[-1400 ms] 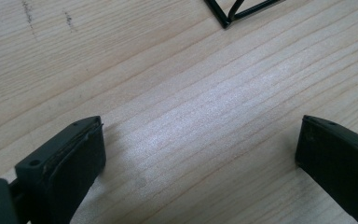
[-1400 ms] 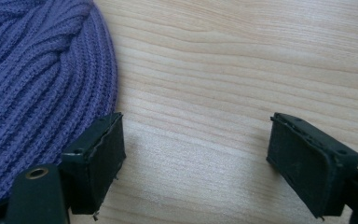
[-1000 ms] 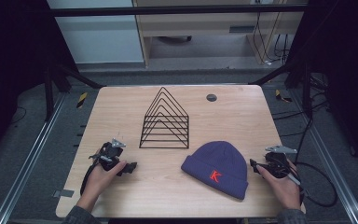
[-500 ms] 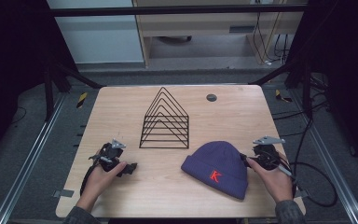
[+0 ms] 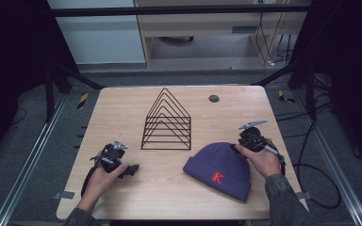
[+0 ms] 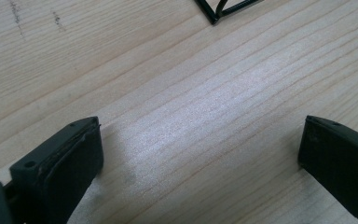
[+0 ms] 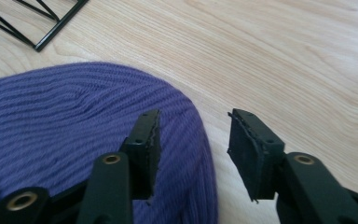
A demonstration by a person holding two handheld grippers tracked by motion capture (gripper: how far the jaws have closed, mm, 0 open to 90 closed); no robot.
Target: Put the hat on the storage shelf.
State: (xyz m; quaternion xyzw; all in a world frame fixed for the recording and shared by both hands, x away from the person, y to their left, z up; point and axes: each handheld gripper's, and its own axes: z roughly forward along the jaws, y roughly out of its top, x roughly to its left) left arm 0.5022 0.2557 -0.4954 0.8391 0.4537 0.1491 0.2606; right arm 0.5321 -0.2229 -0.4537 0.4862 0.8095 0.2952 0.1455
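Right tool [image 7: 193, 149]: jaws parted, nothing clamped; one jaw over the beanie's edge, the other over bare wood.
Beanie [image 5: 221, 167]: purple knit with a red letter, lying flat at the desk's near right, just beside the wire rack [image 5: 166, 121].
Left tool [image 6: 200, 154]: jaws wide apart over bare desk [image 5: 122, 108], grasping nothing.

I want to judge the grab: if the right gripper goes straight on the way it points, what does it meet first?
Probably the purple beanie: the right gripper is open, one jaw already over its knit edge, the other over bare table.
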